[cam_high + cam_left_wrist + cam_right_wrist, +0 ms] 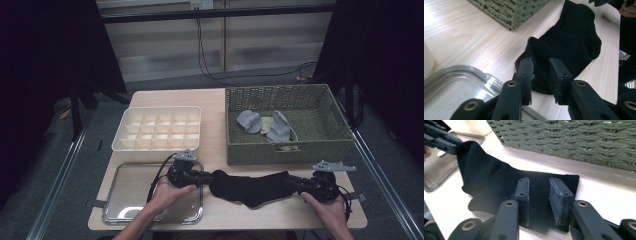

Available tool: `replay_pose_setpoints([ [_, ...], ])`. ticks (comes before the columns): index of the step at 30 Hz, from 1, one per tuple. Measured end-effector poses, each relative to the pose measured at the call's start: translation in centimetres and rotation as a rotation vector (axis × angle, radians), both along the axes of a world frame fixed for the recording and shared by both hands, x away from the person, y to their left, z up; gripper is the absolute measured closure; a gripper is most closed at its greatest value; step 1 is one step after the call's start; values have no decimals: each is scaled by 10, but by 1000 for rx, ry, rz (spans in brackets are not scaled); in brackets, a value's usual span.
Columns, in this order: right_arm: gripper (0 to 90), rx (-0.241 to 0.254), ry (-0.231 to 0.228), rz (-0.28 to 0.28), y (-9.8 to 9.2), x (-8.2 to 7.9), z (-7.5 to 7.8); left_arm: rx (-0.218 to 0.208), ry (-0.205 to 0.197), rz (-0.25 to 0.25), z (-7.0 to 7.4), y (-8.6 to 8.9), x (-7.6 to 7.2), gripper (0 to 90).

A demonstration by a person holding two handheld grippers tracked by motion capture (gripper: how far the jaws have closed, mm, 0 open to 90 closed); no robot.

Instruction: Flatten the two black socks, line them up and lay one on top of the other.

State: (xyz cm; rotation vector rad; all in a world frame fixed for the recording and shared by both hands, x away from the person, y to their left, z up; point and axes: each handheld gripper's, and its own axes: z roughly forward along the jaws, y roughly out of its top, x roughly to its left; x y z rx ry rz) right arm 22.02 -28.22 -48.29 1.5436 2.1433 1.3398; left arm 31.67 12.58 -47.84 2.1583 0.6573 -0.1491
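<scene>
A black sock (250, 189) lies flat on the wooden table between my two grippers. My left gripper (207, 177) is at its left end. In the left gripper view its jaws (541, 72) stand apart with the sock's edge (571, 40) lying in the gap, and the pads are not pressing on it. My right gripper (292, 182) is at the right end. In the right gripper view its jaws (539, 192) are also apart over the sock's cuff (499, 185), which rests on the table. Farther off in that view, the left gripper (441, 140) is at the other end.
A woven basket (285, 150) with grey socks (250, 121) stands just behind the black sock. A white divided box (155, 150) stands at the back left. A shiny metal tray (130, 200) lies under my left hand. The table's front edge is close.
</scene>
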Motion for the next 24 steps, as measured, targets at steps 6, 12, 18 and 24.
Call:
replay_pose_setpoints([
  [6,679,-63,65,0,4,8,-9,30,15,-12,-5,-4,0,713],
  [12,844,-97,98,14,9,11,-12,32,28,-32,-5,-4,-1,884],
  [18,869,-19,19,-8,2,6,2,-33,11,-38,9,5,-7,896],
  [24,870,7,-9,-25,-4,9,13,-61,26,-41,13,7,-8,896],
])
